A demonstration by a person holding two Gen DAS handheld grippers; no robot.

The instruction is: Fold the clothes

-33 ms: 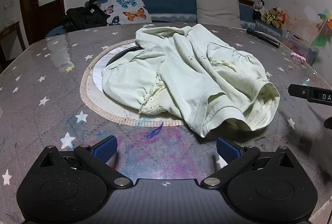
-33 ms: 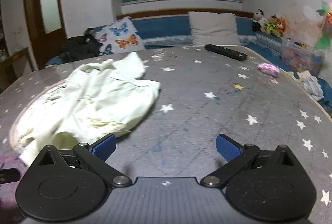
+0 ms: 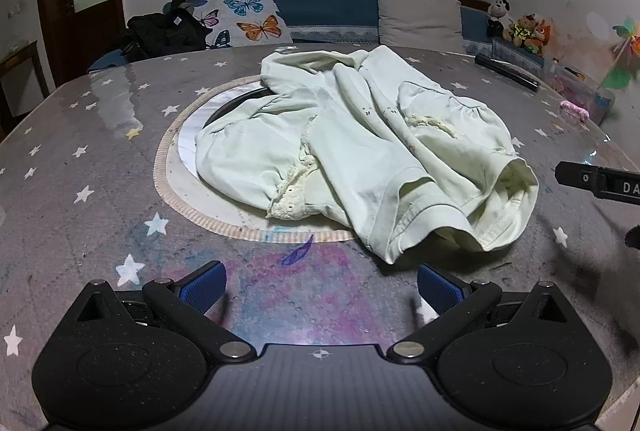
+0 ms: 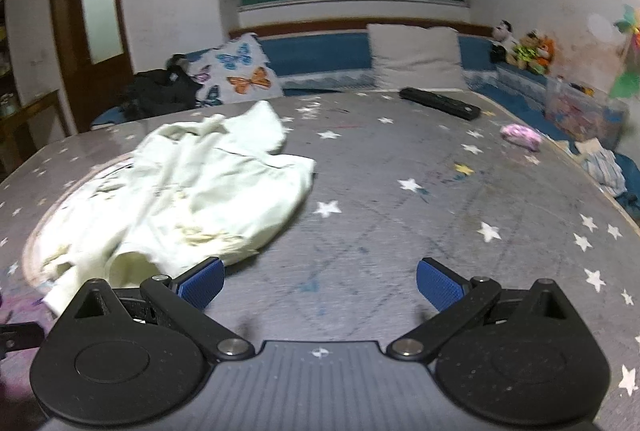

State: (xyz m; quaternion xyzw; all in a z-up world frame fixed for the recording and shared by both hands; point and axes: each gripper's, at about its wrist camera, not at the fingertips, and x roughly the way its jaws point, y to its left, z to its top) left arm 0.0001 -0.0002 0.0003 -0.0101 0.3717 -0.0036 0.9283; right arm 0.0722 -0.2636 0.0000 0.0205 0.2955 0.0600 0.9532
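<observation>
A crumpled pale green garment lies on the grey star-print table, partly over a round mat. Its hem opening faces the near right. My left gripper hovers open just short of the garment's near edge, with only bare tablecloth between its blue pads. In the right wrist view the garment lies to the left. My right gripper is open over bare table beside the garment's right edge, and its left pad is close to the cloth. A black part of the right gripper shows at the left view's right edge.
A black remote and a pink object lie at the table's far right. Behind the table runs a blue bench with a butterfly pillow, a black bag and plush toys. Striped cloth lies beyond the right edge.
</observation>
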